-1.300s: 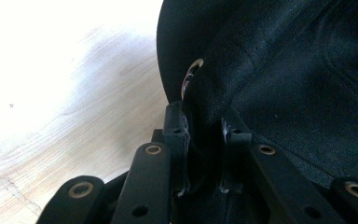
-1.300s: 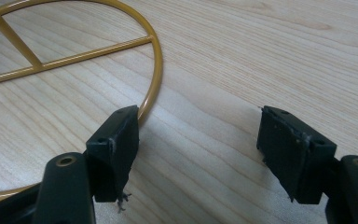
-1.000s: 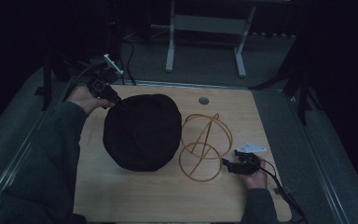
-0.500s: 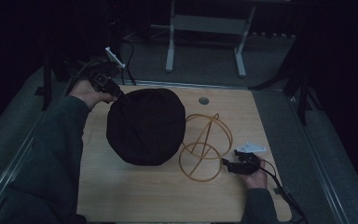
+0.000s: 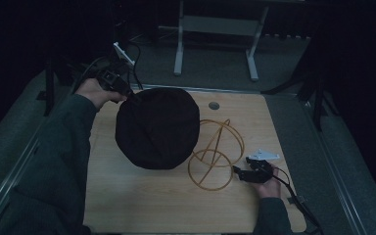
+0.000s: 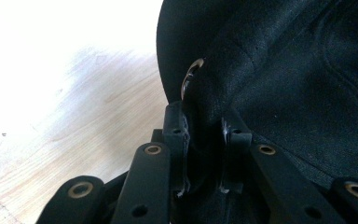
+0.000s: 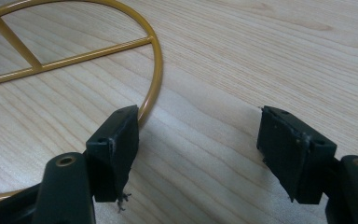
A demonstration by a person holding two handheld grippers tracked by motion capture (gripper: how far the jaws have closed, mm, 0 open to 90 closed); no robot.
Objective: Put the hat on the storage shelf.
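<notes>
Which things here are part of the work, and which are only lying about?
In use:
- black hat, pinched at its rim by the left gripper
- gold wire stand, next to the open right gripper

Lying about:
- round grommet in the table

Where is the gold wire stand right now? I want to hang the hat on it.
In the high view, the gold wire stand sits right of centre on the wooden table, between the black hat and the right gripper.
</notes>
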